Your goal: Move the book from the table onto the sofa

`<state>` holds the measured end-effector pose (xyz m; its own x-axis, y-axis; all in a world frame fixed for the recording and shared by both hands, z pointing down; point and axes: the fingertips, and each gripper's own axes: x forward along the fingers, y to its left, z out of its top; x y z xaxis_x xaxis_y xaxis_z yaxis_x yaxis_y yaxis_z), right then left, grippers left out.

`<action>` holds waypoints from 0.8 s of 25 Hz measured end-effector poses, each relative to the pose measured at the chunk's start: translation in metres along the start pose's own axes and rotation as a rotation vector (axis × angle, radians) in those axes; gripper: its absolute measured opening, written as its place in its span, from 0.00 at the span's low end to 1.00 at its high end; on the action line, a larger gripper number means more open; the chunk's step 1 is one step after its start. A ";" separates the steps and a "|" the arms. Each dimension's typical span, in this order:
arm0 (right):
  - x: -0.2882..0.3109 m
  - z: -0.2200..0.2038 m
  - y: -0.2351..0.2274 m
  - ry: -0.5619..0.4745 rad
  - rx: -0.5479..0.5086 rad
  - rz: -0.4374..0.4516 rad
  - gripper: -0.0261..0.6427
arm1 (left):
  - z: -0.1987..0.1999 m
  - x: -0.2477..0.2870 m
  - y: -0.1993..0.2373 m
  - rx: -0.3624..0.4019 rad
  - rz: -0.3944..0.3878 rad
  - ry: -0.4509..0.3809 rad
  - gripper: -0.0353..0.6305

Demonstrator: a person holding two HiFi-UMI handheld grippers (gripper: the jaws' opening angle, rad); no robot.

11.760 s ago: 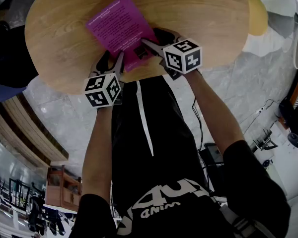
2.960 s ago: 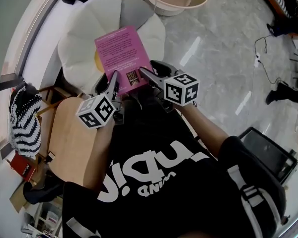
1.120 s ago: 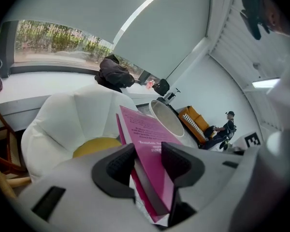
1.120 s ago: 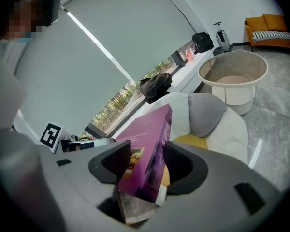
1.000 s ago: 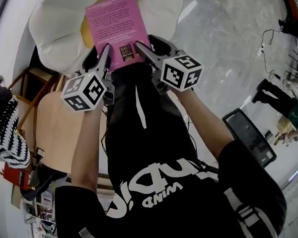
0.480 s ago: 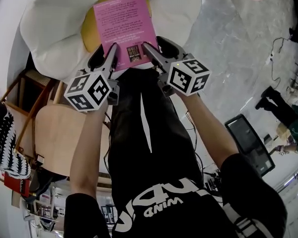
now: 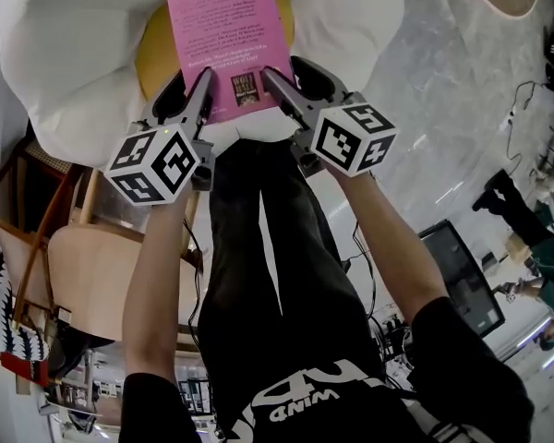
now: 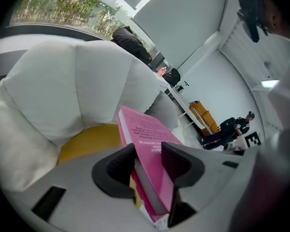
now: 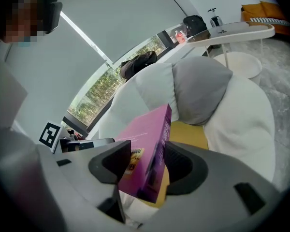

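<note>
I've sunk toward the white sofa; its yellow cushion sits just below my jaws, left gripper and right gripper clamping the book.

White-lettered black T-shirt, white-striped black trousers, grey left gripper, right gripper, black-and-white marker cubes

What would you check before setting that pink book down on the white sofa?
1. Left gripper, jaws clamped on the book: ok.
2. Right gripper, jaws clamped on the book: ok.
3. Book above the sofa, over its yellow seat: ok.
4. Both grips at the book's near edge, one on each side: ok.
5. Book touching the seat yet: cannot tell.
</note>
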<state>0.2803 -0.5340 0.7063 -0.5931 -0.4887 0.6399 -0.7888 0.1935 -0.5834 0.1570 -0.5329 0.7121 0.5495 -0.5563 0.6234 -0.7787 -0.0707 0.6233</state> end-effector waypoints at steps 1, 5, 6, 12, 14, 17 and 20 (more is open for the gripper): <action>0.006 -0.004 -0.004 0.002 -0.002 -0.001 0.36 | -0.003 0.005 0.005 0.000 0.000 -0.001 0.32; 0.025 -0.019 -0.020 0.013 -0.010 -0.005 0.36 | -0.019 0.022 0.025 -0.010 0.002 -0.003 0.32; 0.029 -0.022 -0.024 0.016 -0.011 -0.004 0.36 | -0.022 0.026 0.029 -0.010 0.003 -0.003 0.32; 0.053 -0.041 -0.048 0.041 -0.021 0.001 0.36 | -0.044 0.049 0.051 -0.028 0.018 -0.007 0.32; 0.060 -0.048 -0.054 0.047 -0.021 0.004 0.36 | -0.050 0.054 0.058 -0.032 0.022 -0.006 0.32; 0.064 -0.053 -0.059 0.057 -0.025 0.009 0.36 | -0.056 0.059 0.062 -0.037 0.022 -0.003 0.32; 0.069 -0.062 -0.063 0.071 -0.034 0.012 0.36 | -0.062 0.062 0.069 -0.037 0.027 -0.002 0.32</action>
<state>0.2790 -0.5274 0.8178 -0.6114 -0.4246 0.6678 -0.7860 0.2284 -0.5745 0.1565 -0.5204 0.8227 0.5280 -0.5592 0.6391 -0.7812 -0.0248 0.6237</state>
